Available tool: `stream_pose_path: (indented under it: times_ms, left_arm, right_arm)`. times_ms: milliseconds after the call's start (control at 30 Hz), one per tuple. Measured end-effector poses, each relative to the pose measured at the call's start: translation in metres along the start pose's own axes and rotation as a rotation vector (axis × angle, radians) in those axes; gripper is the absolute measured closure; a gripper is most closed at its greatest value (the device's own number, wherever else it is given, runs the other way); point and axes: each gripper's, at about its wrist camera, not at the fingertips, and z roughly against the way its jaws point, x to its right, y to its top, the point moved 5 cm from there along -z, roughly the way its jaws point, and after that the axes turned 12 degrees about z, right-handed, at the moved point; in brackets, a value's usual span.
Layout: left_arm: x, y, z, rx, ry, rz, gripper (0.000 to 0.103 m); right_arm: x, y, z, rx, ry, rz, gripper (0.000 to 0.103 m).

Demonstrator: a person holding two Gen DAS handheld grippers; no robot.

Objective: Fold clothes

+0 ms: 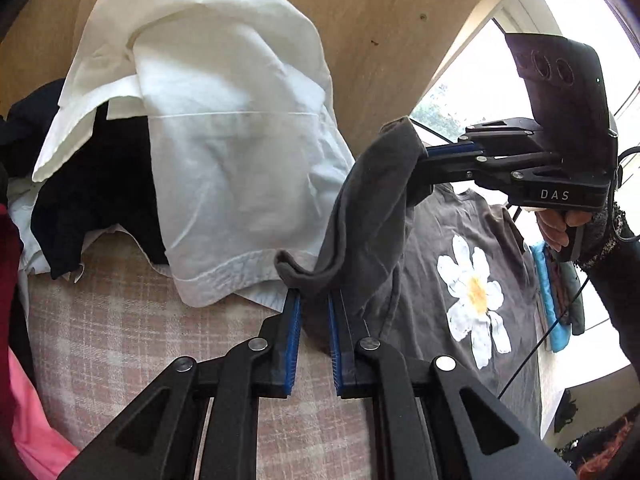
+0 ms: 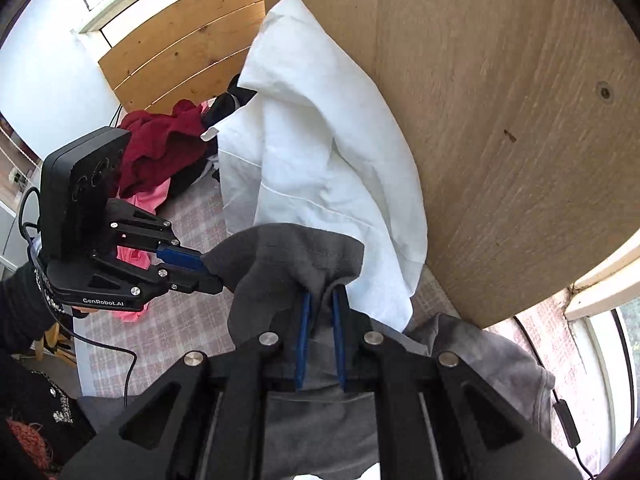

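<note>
Fabric of a grey T-shirt (image 1: pixel 460 264) with a white daisy print (image 1: pixel 474 300) is pinched in both tools; the left gripper (image 1: pixel 314 300), nearest in the left wrist view, is closed on a bunched edge of it, and the right gripper (image 1: pixel 424 154), to the right and a little farther, is clamped on another corner of the same edge. In the right wrist view the right gripper (image 2: pixel 320 300) is seen with grey cloth gathered between its narrowed blue pads (image 2: pixel 304 332), and the left gripper (image 2: pixel 202 264) is met at the left, biting the same hem. The held edge is thus stretched between the two tools, left to right, while the body of the shirt lies to the right on the pink plaid bedcover (image 1: pixel 120 320). Farther off, a white shirt (image 1: pixel 224 140) is draped over dark garments (image 1: pixel 96 200) against a wooden headboard (image 1: pixel 380 40). The next fold is judged to depend on that edge being kept taut between the hands.
</note>
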Motion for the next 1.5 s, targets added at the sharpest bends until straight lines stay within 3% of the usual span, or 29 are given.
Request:
stream_pose_path:
  times_ms: [167, 300, 633, 700, 767, 800, 867, 933, 1067, 1200, 1500]
  left_arm:
    - [0.006, -0.015, 0.002, -0.039, 0.026, -0.051, 0.082]
    - [-0.001, -0.003, -0.001, -0.032, 0.059, -0.055, 0.073]
    - [0.009, 0.036, -0.035, -0.045, 0.04, -0.052, 0.071]
    - [0.009, 0.04, -0.039, -0.049, 0.01, -0.028, 0.075]
    - [0.009, 0.038, -0.036, -0.042, -0.015, -0.017, 0.093]
    - [0.01, 0.036, -0.033, -0.041, -0.024, -0.02, 0.095]
    - [0.007, 0.027, -0.02, -0.017, -0.005, -0.031, 0.095]
    - [-0.002, 0.017, -0.004, 0.019, 0.028, -0.027, 0.095]
    - [-0.028, 0.001, 0.005, 0.012, 0.047, 0.034, 0.095]
    - [-0.04, -0.002, -0.001, 0.001, 0.058, 0.068, 0.095]
    - [-0.028, -0.006, -0.004, 0.003, 0.07, 0.005, 0.095]
  right_arm:
    - [0.001, -0.033, 0.012, -0.008, -0.071, 0.028, 0.092]
    - [0.005, -0.059, 0.015, 0.0, -0.072, 0.002, 0.092]
    - [0.014, -0.073, 0.016, 0.039, -0.042, -0.034, 0.092]
    - [0.016, -0.073, 0.016, 0.048, -0.037, -0.037, 0.092]
    - [0.017, -0.073, 0.015, 0.052, -0.041, -0.037, 0.092]
    - [0.017, -0.073, 0.014, 0.051, -0.038, -0.041, 0.092]
    - [0.018, -0.072, 0.011, 0.044, -0.03, -0.058, 0.089]
    - [0.02, -0.071, 0.011, 0.046, 0.015, -0.098, 0.078]
    - [0.03, -0.062, 0.022, 0.135, 0.117, -0.181, 0.064]
    - [0.045, -0.041, 0.014, 0.124, 0.092, -0.195, 0.064]
    - [0.049, -0.004, -0.035, -0.004, 0.234, -0.177, 0.064]
